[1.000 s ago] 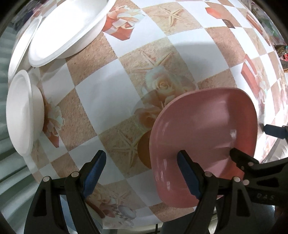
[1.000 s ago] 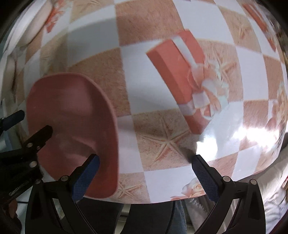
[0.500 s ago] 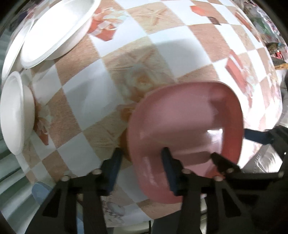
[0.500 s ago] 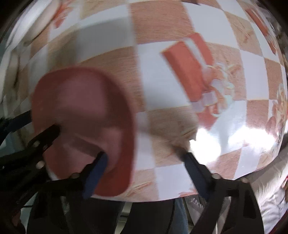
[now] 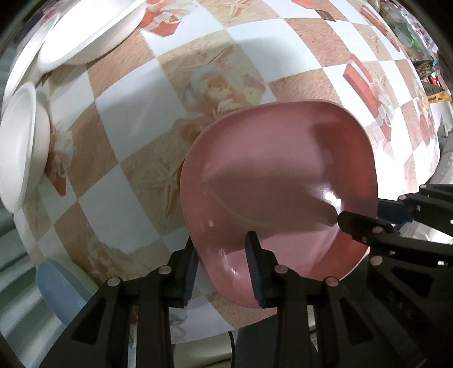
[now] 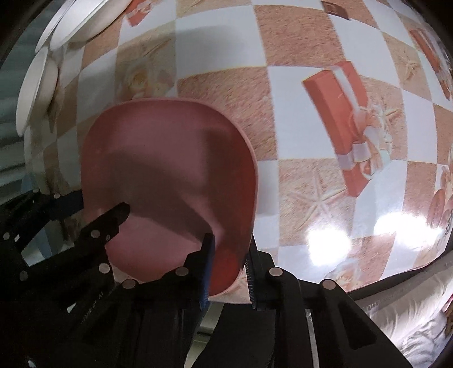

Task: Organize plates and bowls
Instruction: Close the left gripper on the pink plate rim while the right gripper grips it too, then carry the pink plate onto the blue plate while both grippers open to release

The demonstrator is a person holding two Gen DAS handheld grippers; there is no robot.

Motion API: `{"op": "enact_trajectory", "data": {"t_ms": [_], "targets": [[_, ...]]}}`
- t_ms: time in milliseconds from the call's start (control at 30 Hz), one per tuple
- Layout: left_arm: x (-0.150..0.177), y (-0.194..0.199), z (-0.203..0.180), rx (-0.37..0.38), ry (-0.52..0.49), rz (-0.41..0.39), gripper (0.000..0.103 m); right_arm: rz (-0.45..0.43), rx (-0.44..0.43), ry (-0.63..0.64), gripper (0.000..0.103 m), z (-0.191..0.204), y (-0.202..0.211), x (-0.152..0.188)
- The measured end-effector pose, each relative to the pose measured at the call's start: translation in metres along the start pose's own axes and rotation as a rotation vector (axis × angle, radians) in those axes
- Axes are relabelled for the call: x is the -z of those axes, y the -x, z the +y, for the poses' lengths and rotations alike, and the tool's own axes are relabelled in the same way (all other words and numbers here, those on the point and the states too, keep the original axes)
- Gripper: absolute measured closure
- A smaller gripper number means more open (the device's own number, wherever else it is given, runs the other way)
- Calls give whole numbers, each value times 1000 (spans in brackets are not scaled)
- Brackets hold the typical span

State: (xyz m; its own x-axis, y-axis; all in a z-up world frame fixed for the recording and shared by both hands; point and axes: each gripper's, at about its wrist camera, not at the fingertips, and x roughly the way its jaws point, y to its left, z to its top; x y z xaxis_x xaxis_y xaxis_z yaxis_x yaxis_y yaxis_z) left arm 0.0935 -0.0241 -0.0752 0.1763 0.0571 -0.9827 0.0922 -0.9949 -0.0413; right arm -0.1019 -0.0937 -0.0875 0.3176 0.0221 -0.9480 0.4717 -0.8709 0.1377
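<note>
A pink bowl (image 5: 277, 181) with rounded corners is held over the near edge of the table; it also shows in the right wrist view (image 6: 170, 175). My left gripper (image 5: 222, 266) is shut on its near left rim, one pad inside and one outside. My right gripper (image 6: 229, 266) is shut on its near right rim the same way. The right gripper also shows at the bowl's right side in the left wrist view (image 5: 368, 218). White bowls (image 5: 93, 36) and another white bowl (image 5: 21, 141) stand at the far left of the table.
The table wears a checked cloth (image 5: 127, 119) with roses, starfish and red gift boxes. A pale blue plate (image 5: 56, 286) lies at the near left edge. Clutter stands at the far right edge (image 5: 413, 36). The white bowls show in the right wrist view (image 6: 68, 25).
Both grippers were open a second ago. They have closed on opposite sides of the pink bowl's near rim, and the bowl now looks lifted and closer to the cameras.
</note>
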Motion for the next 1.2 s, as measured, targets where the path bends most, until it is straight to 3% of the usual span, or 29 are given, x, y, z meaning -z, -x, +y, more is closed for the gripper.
{"op": "enact_trajectory", "data": {"t_ms": [133, 333, 800, 867, 1200], "targets": [[19, 7, 19, 31, 48, 4, 82, 2, -11, 17, 80, 7, 0, 6], [44, 19, 39, 38, 98, -30, 82, -8, -26, 55, 80, 12, 7, 12], [73, 57, 74, 57, 191, -96, 82, -33, 29, 193, 80, 68, 50, 15], [66, 70, 79, 58, 206, -105, 82, -36, 34, 211, 80, 59, 39, 11], [90, 80, 126, 70, 321, -153, 82, -52, 90, 341, 80, 109, 47, 12]]}}
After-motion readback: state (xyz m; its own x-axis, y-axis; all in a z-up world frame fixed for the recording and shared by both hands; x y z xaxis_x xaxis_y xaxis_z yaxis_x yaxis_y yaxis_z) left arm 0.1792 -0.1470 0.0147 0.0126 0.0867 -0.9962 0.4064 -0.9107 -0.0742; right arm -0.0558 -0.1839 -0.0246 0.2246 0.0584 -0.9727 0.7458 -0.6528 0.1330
